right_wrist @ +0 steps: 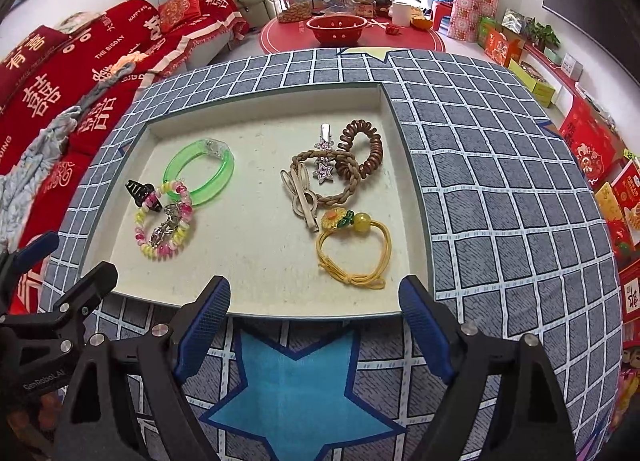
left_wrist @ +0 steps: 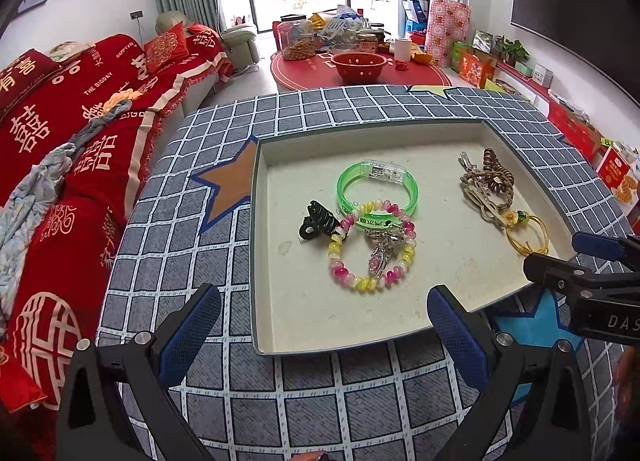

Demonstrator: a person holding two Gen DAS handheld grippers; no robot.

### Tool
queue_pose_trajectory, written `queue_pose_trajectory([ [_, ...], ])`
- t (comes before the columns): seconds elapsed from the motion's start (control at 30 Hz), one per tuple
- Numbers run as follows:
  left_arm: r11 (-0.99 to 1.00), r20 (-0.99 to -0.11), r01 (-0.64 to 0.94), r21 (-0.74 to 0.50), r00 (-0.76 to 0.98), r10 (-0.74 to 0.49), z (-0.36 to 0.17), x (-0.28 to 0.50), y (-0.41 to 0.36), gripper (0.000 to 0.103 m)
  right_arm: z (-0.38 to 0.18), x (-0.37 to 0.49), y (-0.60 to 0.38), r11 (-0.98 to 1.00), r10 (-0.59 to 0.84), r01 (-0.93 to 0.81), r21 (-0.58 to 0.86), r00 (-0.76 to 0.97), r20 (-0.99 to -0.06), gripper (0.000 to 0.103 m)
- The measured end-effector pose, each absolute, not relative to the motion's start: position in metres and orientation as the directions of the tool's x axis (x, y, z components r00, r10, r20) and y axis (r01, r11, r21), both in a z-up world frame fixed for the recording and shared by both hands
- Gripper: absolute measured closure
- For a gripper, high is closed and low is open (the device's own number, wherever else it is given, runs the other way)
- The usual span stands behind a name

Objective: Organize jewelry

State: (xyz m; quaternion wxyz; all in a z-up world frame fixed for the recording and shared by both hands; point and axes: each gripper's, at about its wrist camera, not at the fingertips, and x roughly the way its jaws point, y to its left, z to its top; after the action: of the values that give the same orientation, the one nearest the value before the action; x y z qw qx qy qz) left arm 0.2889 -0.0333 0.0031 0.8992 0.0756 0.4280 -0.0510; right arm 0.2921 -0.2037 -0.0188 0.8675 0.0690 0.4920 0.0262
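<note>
Both grippers released, nothing grasped: left gripper (left_wrist: pixel 324 335) and right gripper (right_wrist: pixel 316 325) at near rim of shallow cream cardboard tray (right_wrist: pixel 256 311); translucent green plastic bangle (right_wrist: pixel 200 171) left, yellow elastic flower hair tie (right_wrist: pixel 354 253) right, inside tray

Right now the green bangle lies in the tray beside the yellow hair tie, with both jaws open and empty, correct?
Not quite: the green bangle lies beside the beaded bracelet, across the tray from the yellow hair tie. The right wrist view shows it.
</note>
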Motion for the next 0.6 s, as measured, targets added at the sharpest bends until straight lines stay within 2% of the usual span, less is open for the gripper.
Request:
queue_pose_trajectory([
  [0.23,0.99,-0.784,0.129,0.059,0.62,-0.034,0.004,0.283,-0.026,0.0,-0.015,0.285,-0.207,0.985,0.127,0.036,0.171,0.523,-0.843,0.015],
  [0.6,0.994,-0.781,0.104,0.04,0.624,-0.034,0.004,0.261,-0.019,0.0,-0.014,0.263,-0.201,0.99,0.091,0.038,0.134,0.558,-0.825,0.015],
])
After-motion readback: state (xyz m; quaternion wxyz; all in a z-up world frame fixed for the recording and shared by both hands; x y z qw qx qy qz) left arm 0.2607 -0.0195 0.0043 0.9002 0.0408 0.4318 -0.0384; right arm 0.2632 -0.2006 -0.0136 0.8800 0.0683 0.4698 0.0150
